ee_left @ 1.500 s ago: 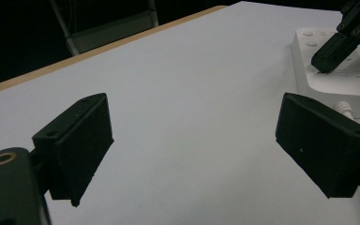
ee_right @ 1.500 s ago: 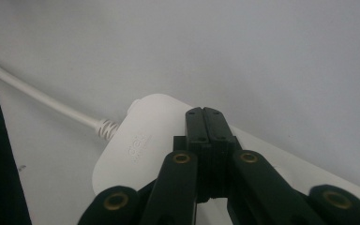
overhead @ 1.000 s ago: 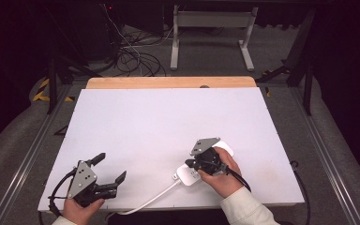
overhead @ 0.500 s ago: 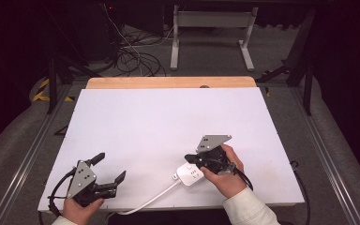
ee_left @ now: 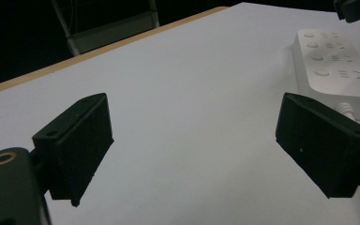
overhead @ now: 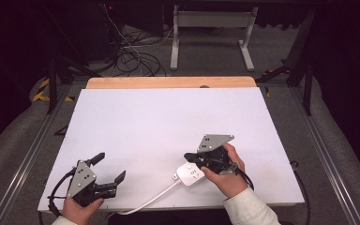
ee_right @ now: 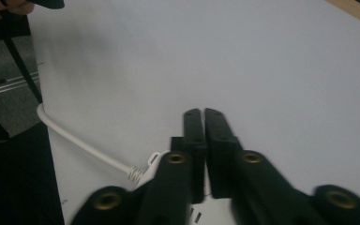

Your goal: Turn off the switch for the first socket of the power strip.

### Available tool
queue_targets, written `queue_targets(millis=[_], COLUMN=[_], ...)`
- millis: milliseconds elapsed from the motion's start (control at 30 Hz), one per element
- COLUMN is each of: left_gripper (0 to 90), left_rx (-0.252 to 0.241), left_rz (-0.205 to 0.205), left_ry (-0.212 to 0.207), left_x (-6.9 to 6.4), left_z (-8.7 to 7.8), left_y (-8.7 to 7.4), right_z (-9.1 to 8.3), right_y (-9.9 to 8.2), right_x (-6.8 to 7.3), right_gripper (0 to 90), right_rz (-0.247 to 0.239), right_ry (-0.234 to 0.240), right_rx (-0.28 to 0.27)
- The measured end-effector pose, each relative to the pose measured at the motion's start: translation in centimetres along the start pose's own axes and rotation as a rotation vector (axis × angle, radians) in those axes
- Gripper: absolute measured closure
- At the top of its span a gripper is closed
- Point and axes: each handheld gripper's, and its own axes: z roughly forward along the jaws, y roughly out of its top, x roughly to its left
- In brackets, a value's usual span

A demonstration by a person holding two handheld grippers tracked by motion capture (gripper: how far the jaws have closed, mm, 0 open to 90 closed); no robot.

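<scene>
The white power strip (overhead: 191, 174) lay near the front edge of the white table (overhead: 168, 122), its cord (overhead: 145, 202) running off toward the person's side. The right gripper (overhead: 191, 158) hung just above the strip's far end. In the right gripper view the 2 black jaws stood almost pressed together, only a thin slit between them and nothing in it; they had just been parting a little. The strip's cord end (ee_right: 140, 172) showed directly under them.

The left gripper (overhead: 108, 168) rested low at the table's front left corner, well apart from the strip, with its jaws spread wide and nothing between them. In the left gripper view the strip (ee_left: 333, 65) showed 4 round buttons beside its sockets.

From where I stood, it looked like the right hand was working one of those switches. To do it well, I judged the near-closed tips should come down squarely on 1 button, not straddling 2, while the strip stayed flat. The left gripper could steady the cord end if the strip slid.
</scene>
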Motion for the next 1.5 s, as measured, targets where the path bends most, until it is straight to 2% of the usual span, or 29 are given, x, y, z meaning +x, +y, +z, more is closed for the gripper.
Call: queue_targets(millis=[33, 100, 167, 233, 367, 600, 833, 1000, 1067, 1500], left_gripper=[11.4, 11.4, 11.4, 11.4, 11.4, 11.4, 11.4, 11.4, 11.4, 11.4], left_rx=[0.001, 0.0, -0.001, -0.003, 0.003, 0.0, -0.001, -0.001, -0.002, -0.002], left_rz=[0.0, -0.001, -0.002, -0.002, 0.003, 0.001, 0.004, 0.004, 0.0, 0.007], left_ry=[0.0, 0.0, 0.0, 0.001, -0.001, 0.0, 0.001, 0.001, 0.002, 0.002], left_x=[0.0, 0.0, 0.0, 0.0, -0.1, 0.0, 0.0, 0.0, 0.0, 0.0], left_z=[0.0, -0.1, -0.1, -0.1, -0.1, -0.1, -0.1, -0.1, -0.1, -0.2], left_y=[0.0, 0.0, 0.0, 0.0, 0.0, 0.0, 0.0, 0.0, 0.0, 0.1], right_z=[0.0, -0.1, -0.4, -0.5, -1.5, -3.1, -5.0, -6.4, -6.8, -7.7], right_y=[0.0, 0.0, 0.1, 0.1, 0.3, 0.2, -0.9, -2.8, -3.5, -7.2], right_x=[0.0, 0.0, 0.1, 0.2, 0.2, 0.0, -0.8, -1.5, -1.8, -2.8], right_gripper=[73.1, 69.5, 58.3, 54.8, 42.3, 36.1, 27.9, 22.6, 21.4, 17.3], right_rz=[-0.002, -0.005, -0.014, -0.017, -0.023, -0.014, 0.016, 0.046, 0.07, 0.109], right_ry=[0.003, 0.0, -0.021, -0.031, -0.048, -0.064, -0.094, -0.141, -0.146, -0.182], right_rx=[0.0, -0.003, -0.016, -0.022, -0.058, -0.095, -0.147, -0.166, -0.173, -0.19])
